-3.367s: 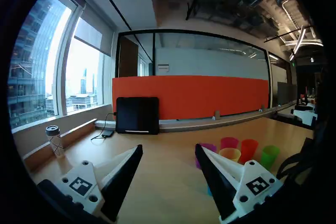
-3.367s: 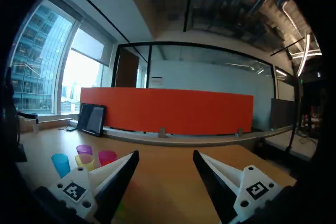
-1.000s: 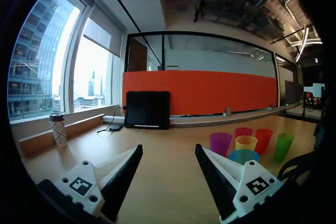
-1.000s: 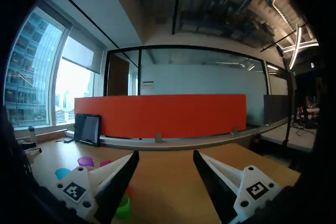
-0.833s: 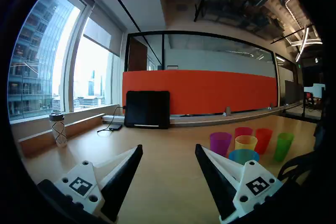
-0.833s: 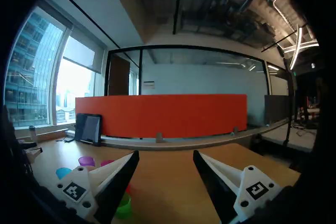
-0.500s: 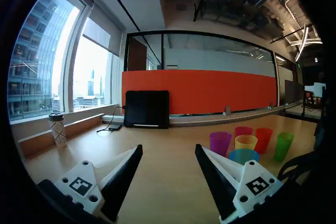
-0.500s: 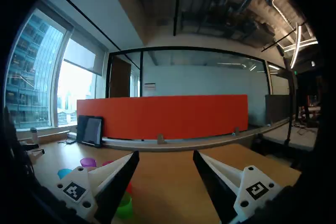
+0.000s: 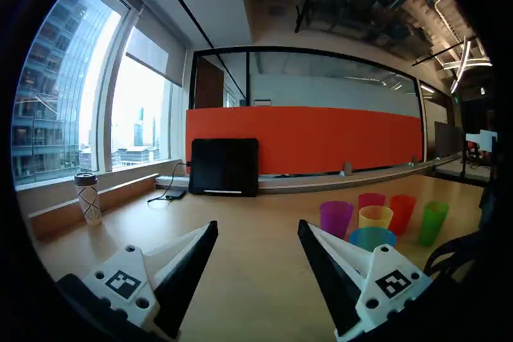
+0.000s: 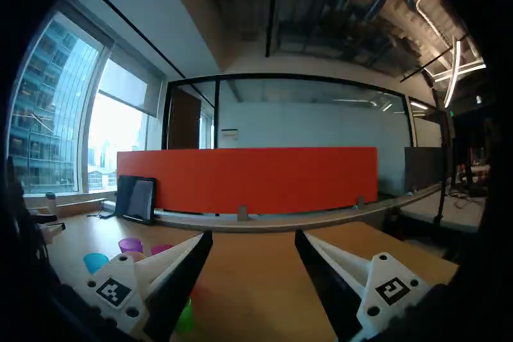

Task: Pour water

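Six plastic cups [image 9: 375, 217] stand clustered on the wooden table [image 9: 256, 290], to the right of the black tablet [image 9: 224, 167] and nearer than it. A lidded bottle [image 9: 86, 197] stands well to the tablet's left. The left gripper [image 9: 256, 225] has its fingers spread wide, holding nothing. The right gripper [image 10: 253, 235], right of the tablet, is likewise spread and empty.

Daylight blows out the window [image 9: 138, 120] on your left, strip lights [image 10: 456, 63] glare overhead, your desk [image 9: 256, 265] glows warm, edges bow and darken, focus is sharp.
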Demonstrator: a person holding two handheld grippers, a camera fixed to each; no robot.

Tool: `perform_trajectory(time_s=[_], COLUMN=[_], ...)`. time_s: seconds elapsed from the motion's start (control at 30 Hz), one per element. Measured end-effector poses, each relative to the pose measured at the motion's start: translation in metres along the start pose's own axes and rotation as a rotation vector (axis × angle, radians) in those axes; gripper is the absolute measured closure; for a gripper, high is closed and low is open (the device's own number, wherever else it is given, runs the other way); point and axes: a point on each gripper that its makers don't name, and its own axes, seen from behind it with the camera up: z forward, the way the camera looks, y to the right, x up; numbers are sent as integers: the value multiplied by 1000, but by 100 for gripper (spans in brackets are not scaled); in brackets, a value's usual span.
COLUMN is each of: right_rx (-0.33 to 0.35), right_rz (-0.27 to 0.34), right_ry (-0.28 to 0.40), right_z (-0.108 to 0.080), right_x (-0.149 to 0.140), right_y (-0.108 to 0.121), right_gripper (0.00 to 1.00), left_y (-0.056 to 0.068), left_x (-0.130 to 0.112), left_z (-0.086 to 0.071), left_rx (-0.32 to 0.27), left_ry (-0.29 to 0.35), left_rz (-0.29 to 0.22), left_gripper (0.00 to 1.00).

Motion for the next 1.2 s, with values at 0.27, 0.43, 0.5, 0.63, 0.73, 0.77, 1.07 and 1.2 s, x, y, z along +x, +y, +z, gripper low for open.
perform_trajectory(time_s=[0.27, 0.43, 0.5, 0.63, 0.73, 0.77, 1.07, 1.2], right_rx=[-5, -2, -5, -12, -15, -15, -19, -24], right_rz=[-37, -39, -37, -33, -21, -16, -12, -5], right_ry=[14, 19, 19, 12, 10, 9, -15, -20], right_z=[4, 6, 7, 7, 7, 7, 8, 9], right_x=[-8, -15, -19, -28, -35, -37, -59, -64], right_y=[2, 0, 1, 5, 8, 9, 15, 18], right_gripper=[0, 0, 0, 1, 1, 1, 0, 0], left_y=[0, 0, 0, 0, 0, 0, 0, 0], left_x=[0, 0, 0, 0, 0, 0, 0, 0], left_z=[0, 0, 0, -1, -1, -1, 0, 0], left_rx=[0, 0, 0, 0, 1, 1, 0, 0], left_ry=[0, 0, 0, 0, 0, 0, 0, 0], left_rz=[0, 0, 0, 0, 0, 0, 0, 0], left_gripper=[8, 8, 8, 7, 7, 7, 7, 7])
